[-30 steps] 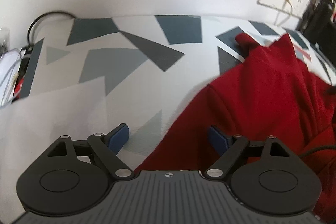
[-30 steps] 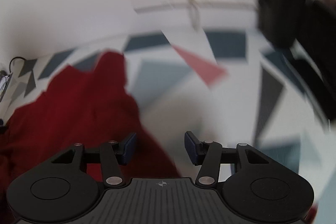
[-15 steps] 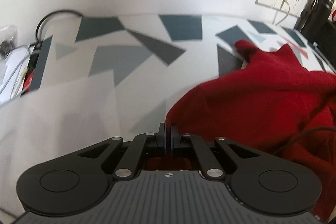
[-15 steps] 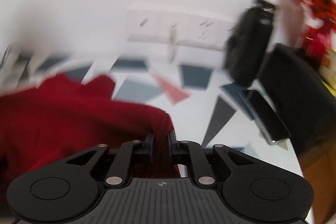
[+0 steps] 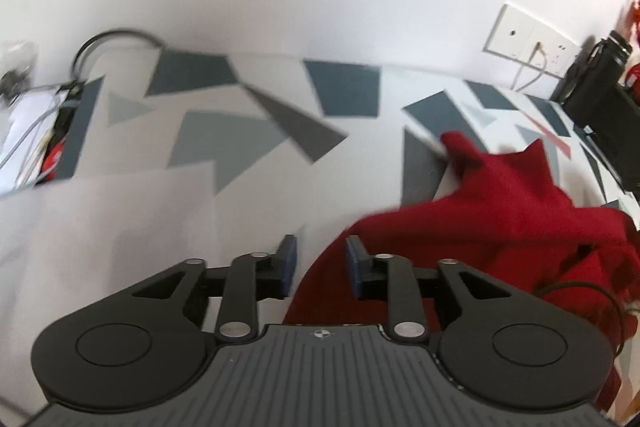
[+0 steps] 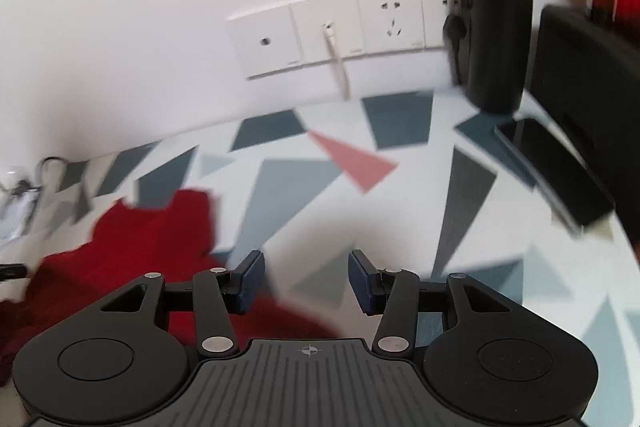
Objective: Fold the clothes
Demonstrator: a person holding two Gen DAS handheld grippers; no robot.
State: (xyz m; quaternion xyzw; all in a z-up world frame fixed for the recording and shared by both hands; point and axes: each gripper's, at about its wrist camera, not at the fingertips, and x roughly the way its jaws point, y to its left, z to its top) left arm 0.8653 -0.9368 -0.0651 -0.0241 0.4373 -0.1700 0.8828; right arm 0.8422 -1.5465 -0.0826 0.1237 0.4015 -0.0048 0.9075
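Note:
A red garment lies bunched on the table with a geometric grey, blue and white cloth. My left gripper is open, its jaws apart over the garment's left edge, holding nothing. In the right wrist view the garment lies at the lower left, blurred. My right gripper is open and empty, its left finger over the garment's right edge and its right finger over bare cloth.
A black flask stands at the back right by wall sockets with a plugged cable. A dark phone and a black box lie at the right. Cables and clutter sit at the far left.
Both grippers were shut on the red garment's edges half a second ago and have opened, letting it go. The garment now lies lower and more bunched on the table.

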